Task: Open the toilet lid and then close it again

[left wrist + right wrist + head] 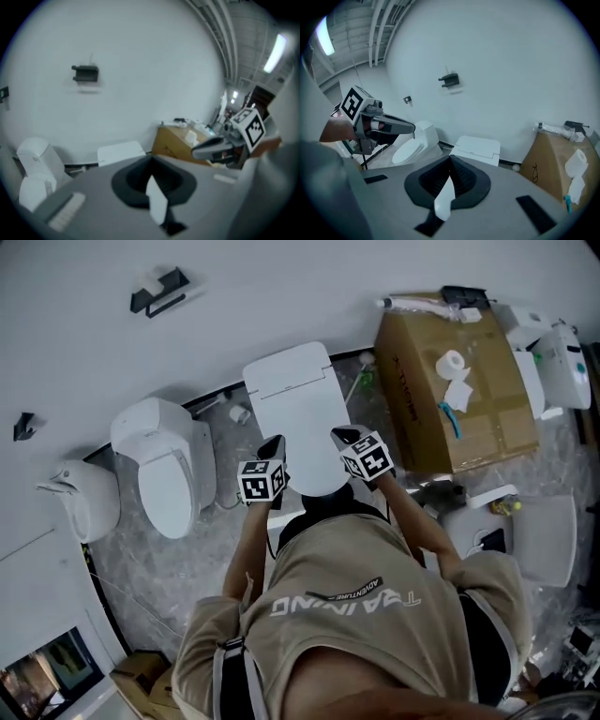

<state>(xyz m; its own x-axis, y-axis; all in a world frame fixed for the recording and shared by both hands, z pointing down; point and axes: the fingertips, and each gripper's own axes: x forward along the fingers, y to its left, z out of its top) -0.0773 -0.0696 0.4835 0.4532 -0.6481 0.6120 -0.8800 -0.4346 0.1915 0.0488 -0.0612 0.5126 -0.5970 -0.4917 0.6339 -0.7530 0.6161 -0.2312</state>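
Observation:
The white toilet (295, 413) stands against the wall straight ahead in the head view, its lid down and flat. It also shows as a white slab in the left gripper view (121, 152) and in the right gripper view (477, 149). My left gripper (272, 448) hovers over the lid's front left edge, jaws together, holding nothing. My right gripper (344, 437) hovers over the front right edge, also shut and empty. Each gripper shows in the other's view: the right gripper (199, 152) and the left gripper (410, 127). I cannot tell whether either tip touches the lid.
A second toilet (167, 465) and a small white fixture (84, 498) stand to the left. A cardboard box (455, 381) with a tissue roll (453, 362) sits close on the right, with more white fixtures (548, 540) beyond. A black bracket (157, 292) hangs on the wall.

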